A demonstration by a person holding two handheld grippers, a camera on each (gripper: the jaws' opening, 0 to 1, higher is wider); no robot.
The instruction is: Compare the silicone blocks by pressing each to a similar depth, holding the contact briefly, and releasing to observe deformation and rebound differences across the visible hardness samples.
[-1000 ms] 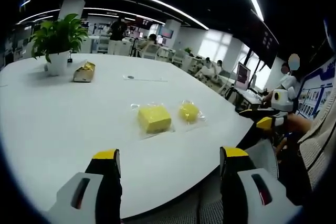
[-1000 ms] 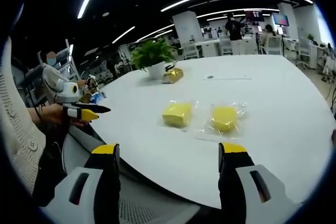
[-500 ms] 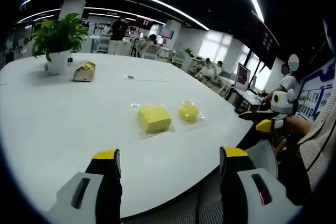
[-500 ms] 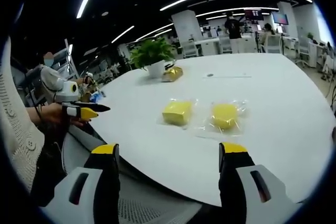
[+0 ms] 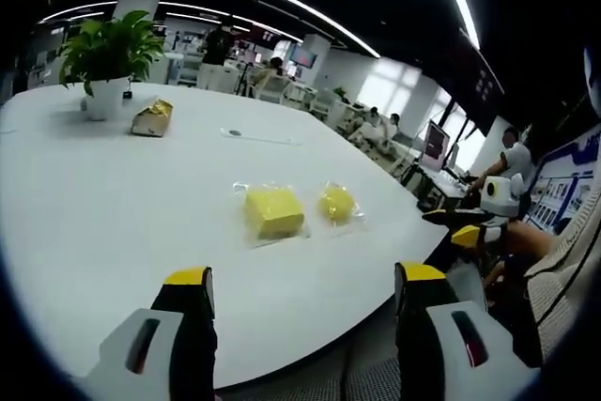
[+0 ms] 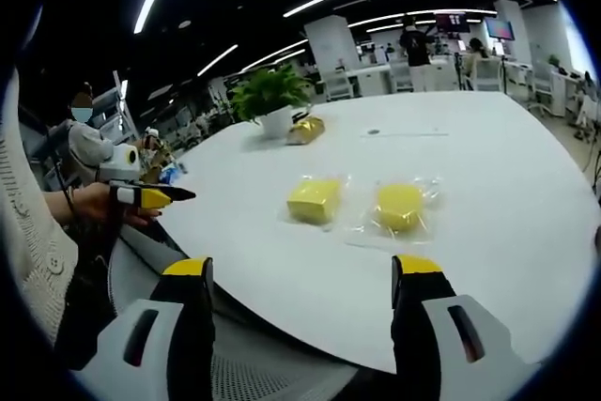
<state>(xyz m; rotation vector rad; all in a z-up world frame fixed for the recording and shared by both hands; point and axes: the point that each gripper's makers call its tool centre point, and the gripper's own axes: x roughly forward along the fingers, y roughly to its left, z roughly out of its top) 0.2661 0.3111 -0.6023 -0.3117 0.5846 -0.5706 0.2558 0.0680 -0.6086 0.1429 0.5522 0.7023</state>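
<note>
Little has changed among the things on the table since a second ago — both views have drifted slightly with the hands, and the two samples lie where they did. On the round white table sit a square yellow silicone block in a clear plastic bag and, just beside it, a round yellow silicone block in its own clear bag; the right gripper view shows the same pair, square and round. Farther back stand a green potted plant in a white pot and a small gold foil packet.

The left gripper hangs short of the table edge, jaws spread wide and holding nothing. The right gripper does the same — spread, empty, well apart from both blocks.

By the look of it the comparison has not begun: neither block shows any dent or contact, so every press, hold and release is yet to be done.
</note>
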